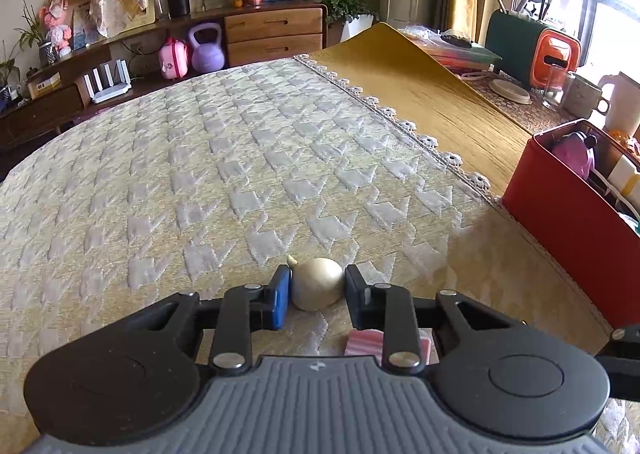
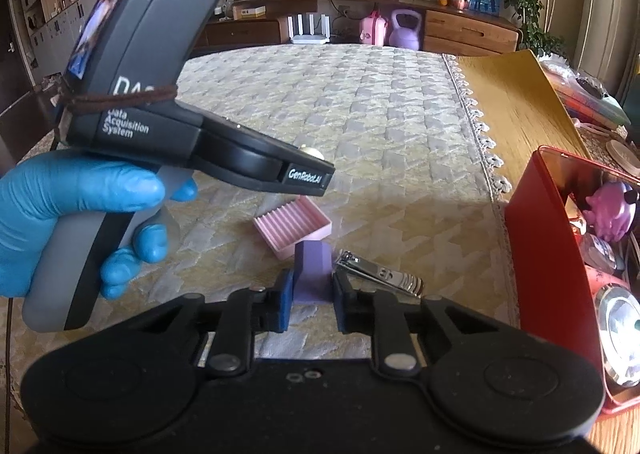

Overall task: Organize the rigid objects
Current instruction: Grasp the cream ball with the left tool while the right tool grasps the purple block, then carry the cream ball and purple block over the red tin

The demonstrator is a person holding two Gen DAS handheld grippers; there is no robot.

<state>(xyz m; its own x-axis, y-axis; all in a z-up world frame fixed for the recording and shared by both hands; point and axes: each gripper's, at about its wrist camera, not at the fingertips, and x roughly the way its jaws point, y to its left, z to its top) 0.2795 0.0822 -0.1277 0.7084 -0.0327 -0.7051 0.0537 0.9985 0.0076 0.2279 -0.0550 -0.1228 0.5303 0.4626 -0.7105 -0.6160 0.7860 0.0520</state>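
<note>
Cream onion-shaped rigid object with small stem (image 1: 316, 283) on the quilted cloth, pink ribbed plastic tray (image 2: 294, 225) flat nearby, lilac plastic block (image 2: 313, 270) upright just before it, shiny metal nail clipper (image 2: 378, 274) lying beside block, red open-top bin (image 2: 548, 254) at right holding items

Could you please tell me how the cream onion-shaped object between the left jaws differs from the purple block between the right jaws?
The cream onion-shaped object is rounded with a small pointed tip; the purple block is flat-sided and angular. The onion shape is pale cream and glossy, the block matte lilac. Both sit between blue-padded jaws, low over the quilted tablecloth, with the red box to their right.
</note>
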